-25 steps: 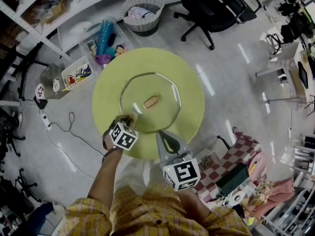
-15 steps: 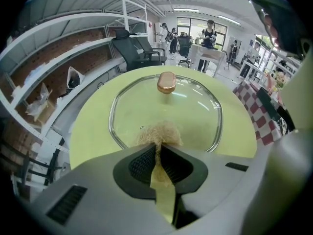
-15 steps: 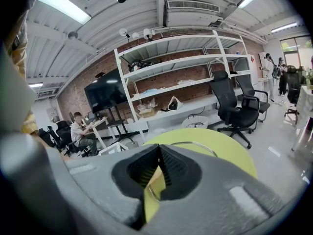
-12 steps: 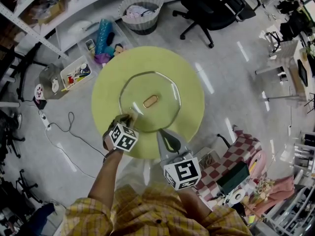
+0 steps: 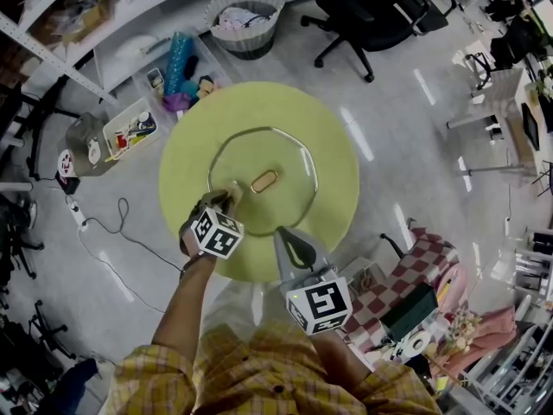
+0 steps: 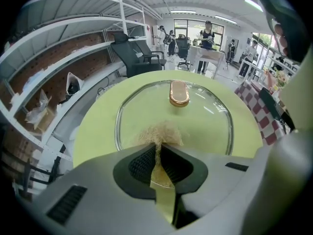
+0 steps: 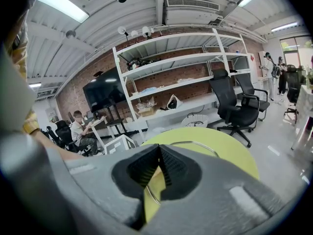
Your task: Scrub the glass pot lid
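A glass pot lid [image 5: 259, 150] with a copper-coloured knob [image 5: 264, 180] lies flat on a round yellow-green table [image 5: 337, 162]. My left gripper [image 5: 226, 200] is shut on a tan fibrous scrubber [image 6: 159, 134], which rests on the lid's near-left part [image 6: 205, 121], short of the knob [image 6: 179, 93]. My right gripper [image 5: 287, 236] is shut with nothing in it and hovers at the lid's near rim [image 7: 149, 196], over the table's front edge. In the right gripper view [image 7: 157, 150] the jaws meet tip to tip.
On the floor beyond the table stand a white ruffled basket [image 5: 246, 20], clear bins of small items [image 5: 130, 128] and a black office chair [image 5: 380, 15]. A red-checked cloth [image 5: 415, 271] lies to the right. White shelving [image 6: 63, 58] runs along the left.
My left gripper has crept a little up and inward over the lid with the scrubber. The right gripper has stayed in place.
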### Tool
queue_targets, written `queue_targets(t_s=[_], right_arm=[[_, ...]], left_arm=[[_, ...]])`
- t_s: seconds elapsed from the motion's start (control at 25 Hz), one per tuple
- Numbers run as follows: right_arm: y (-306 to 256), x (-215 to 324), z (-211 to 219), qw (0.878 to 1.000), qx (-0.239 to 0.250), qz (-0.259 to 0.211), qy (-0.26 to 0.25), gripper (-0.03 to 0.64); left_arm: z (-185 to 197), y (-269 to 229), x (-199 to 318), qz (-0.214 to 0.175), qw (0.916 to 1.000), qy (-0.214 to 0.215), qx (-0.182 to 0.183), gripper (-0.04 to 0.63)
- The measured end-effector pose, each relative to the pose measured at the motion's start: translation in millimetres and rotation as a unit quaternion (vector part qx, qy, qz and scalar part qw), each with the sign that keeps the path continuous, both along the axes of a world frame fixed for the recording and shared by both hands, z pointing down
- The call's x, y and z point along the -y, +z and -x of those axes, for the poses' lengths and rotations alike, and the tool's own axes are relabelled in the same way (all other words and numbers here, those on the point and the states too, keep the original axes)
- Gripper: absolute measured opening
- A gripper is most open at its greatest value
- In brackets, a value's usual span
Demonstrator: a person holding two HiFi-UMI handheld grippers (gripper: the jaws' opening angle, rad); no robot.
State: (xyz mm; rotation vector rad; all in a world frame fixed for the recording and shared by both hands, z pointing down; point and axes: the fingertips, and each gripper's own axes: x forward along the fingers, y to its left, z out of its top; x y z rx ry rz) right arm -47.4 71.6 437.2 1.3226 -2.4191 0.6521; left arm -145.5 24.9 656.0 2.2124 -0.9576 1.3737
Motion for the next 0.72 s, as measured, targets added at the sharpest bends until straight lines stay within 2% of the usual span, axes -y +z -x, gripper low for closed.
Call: queue_targets(t_s=[0.72], right_arm=[[10.0, 29.1, -1.3, 1.000, 0.000, 0.012, 0.008, -0.002]], left_arm=[[-2.2, -2.9, 49.3, -0.011, 0.9999, -0.003, -0.003, 0.038]])
